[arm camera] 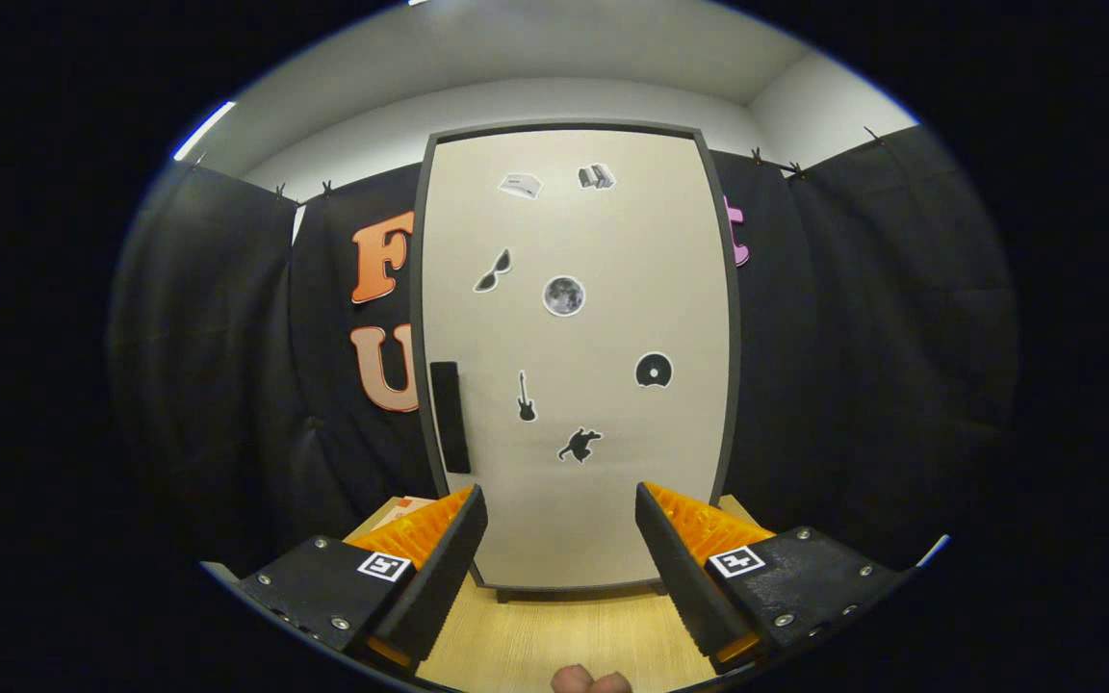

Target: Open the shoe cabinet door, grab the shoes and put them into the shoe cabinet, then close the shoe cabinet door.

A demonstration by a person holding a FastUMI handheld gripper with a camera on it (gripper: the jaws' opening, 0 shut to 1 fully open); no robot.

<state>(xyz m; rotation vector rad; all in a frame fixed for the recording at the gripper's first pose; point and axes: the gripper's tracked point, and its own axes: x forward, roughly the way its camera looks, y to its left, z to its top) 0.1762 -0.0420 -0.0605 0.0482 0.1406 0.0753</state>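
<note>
The shoe cabinet (603,318) stands upright straight ahead, its beige door shut and dotted with several small stickers. A black vertical handle (451,416) sits on the door's left edge, a little above my left finger. My gripper (562,520) is open, its two orange-and-black fingers spread in front of the door's lower part with nothing between them. The cabinet rests on a light wooden table (564,635). No shoes are to be seen.
Black cloth walls close in on both sides of the cabinet. Something flat and orange-white (407,504) peeks out beside the left finger, at the cabinet's lower left. A person's fingertips (591,681) show at the table's near edge, below the gripper.
</note>
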